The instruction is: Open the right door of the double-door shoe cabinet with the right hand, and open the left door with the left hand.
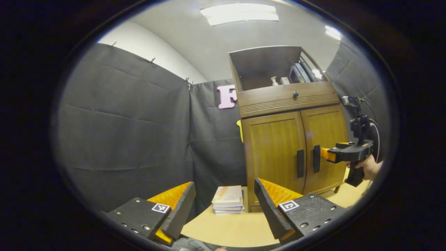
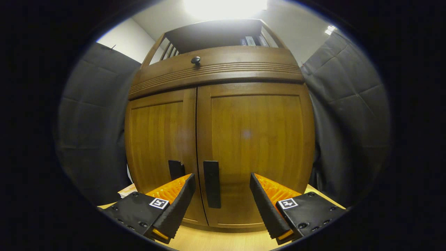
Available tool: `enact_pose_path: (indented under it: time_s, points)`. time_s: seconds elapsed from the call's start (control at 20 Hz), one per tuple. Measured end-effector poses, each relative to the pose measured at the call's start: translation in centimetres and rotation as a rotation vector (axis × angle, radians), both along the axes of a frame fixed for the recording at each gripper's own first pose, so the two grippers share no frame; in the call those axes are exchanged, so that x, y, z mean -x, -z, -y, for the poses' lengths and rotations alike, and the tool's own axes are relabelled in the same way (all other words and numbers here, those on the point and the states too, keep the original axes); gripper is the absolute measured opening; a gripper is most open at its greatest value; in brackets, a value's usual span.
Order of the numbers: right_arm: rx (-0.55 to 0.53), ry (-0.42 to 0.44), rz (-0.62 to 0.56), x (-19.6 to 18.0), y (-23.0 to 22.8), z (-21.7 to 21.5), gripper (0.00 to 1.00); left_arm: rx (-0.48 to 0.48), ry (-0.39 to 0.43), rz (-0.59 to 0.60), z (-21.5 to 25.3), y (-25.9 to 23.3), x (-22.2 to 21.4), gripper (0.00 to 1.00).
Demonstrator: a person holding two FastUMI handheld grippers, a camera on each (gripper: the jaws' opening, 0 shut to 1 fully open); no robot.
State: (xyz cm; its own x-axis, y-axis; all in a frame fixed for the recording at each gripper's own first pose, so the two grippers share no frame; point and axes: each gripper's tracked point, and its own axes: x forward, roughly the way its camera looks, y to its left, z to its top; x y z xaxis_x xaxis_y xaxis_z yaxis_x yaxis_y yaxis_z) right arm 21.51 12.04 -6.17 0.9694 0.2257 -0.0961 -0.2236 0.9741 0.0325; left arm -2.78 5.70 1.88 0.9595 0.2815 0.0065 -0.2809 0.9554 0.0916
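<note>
Cabinet (image 2: 223, 132) doors shut, books (image 1: 301, 72) on shelf

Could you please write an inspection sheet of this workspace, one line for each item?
Surface: light wooden table; the cabinet stands on it.
Job's things: cabinet, left door and right door both closed; right handle and left handle are dark bars.
Clutter: stack of books beside the cabinet; books and small items on its open top shelf.
Grippers: left hand-held gripper open, back from the cabinet; right hand-held gripper open, its fingers on either side of the right handle, not closed on it.
Cables: one on the right hand-held gripper.
Surroundings: black cloth walls, ceiling lights.
</note>
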Motion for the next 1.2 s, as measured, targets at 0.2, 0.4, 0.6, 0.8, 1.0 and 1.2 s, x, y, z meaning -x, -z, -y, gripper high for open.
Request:
enact_pose_path:
  time_s: [0.2, 0.4, 0.6, 0.8, 1.0, 1.2]
  points:
    - [-0.01, -0.015, -0.041, -2.3, 1.7, -1.4, 0.98, -0.008, -0.039, -0.012, -1.1, 0.1, 0.6, 1.0]
    - [-0.023, -0.024, -0.074, -4.3, 2.9, -2.8, 0.85, -0.013, -0.072, -0.026, -2.2, 0.2, 1.5, 1.0]
    - [0.003, -0.02, -0.117, -5.6, 4.6, -3.5, 0.75, -0.016, -0.093, -0.031, -3.0, 0.0, 2.1, 1.0]
    - [-0.008, 0.003, -0.128, -6.2, 5.1, -3.3, 0.38, -0.012, -0.098, -0.021, -3.2, -0.2, 2.4, 1.0]
    - [-0.006, 0.014, -0.122, -5.6, 4.9, -3.2, 0.13, -0.006, -0.093, -0.019, -3.2, -0.3, 2.4, 1.0]
    - [-0.004, -0.008, -0.136, -4.6, 4.8, -3.1, 0.12, -0.004, -0.079, -0.009, -3.2, -0.5, 2.3, 1.0]
